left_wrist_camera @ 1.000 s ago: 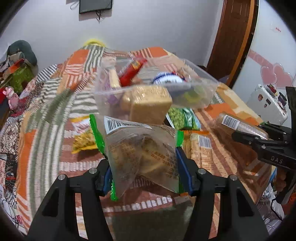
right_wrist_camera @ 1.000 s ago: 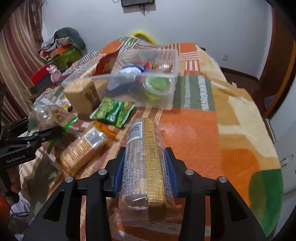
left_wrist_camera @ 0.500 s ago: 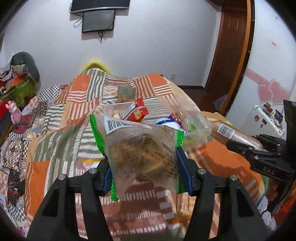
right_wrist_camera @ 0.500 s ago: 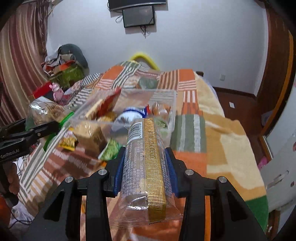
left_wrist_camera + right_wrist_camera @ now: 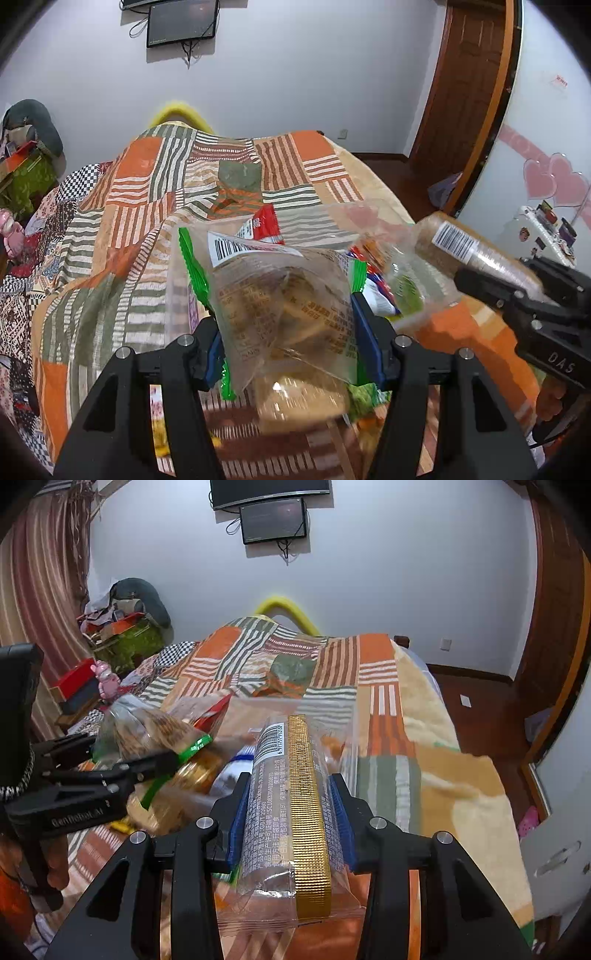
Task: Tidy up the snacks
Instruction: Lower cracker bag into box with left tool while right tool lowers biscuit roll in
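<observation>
Left wrist view, one green-edged cookie bag (image 5: 284, 306), one biscuit sleeve (image 5: 291, 805)

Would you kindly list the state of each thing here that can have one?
Left gripper: shut on the green-edged snack bag.
Right gripper: shut on the gold-striped biscuit pack.
Clear bin: open-topped, holding snacks.
Door: cannot tell.
Wall screen: dark.
</observation>
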Available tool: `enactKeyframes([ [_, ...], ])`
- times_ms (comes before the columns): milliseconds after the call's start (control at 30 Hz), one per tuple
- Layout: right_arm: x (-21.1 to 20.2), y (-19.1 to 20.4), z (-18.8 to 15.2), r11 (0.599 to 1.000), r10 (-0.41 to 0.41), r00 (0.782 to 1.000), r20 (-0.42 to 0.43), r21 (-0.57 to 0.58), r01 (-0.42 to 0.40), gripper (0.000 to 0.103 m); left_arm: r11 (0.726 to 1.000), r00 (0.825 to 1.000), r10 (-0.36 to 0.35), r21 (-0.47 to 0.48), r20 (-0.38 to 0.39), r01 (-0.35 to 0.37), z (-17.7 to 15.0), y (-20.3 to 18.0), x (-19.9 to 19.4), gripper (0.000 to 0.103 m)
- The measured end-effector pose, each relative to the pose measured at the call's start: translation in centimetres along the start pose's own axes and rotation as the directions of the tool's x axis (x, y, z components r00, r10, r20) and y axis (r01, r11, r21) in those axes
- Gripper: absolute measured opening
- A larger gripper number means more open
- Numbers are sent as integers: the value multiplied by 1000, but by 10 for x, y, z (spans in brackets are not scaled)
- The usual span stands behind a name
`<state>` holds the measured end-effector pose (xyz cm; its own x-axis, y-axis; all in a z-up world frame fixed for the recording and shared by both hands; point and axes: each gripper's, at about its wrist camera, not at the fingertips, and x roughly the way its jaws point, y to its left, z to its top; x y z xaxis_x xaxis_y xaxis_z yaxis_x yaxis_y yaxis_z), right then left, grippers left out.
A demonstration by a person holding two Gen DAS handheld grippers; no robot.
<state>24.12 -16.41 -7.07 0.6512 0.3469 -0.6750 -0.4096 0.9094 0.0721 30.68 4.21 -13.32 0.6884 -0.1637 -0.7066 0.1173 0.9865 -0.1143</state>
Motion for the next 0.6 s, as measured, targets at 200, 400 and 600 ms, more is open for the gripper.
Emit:
enactKeyframes([
  [200,23,6,14,999,-13,1000,-25,-44,12,38,1000,999,7,-10,-41,-8,9,9,25,59],
  [400,52,14,19,998,-9,997,-77,-70,4,38,1000,999,9,0,-47,-9,10,11,35,61],
  [600,71,10,16,998,-21,992,-128,-55,14,38,1000,996,-14,-5,-87,14,9,11,48,64],
])
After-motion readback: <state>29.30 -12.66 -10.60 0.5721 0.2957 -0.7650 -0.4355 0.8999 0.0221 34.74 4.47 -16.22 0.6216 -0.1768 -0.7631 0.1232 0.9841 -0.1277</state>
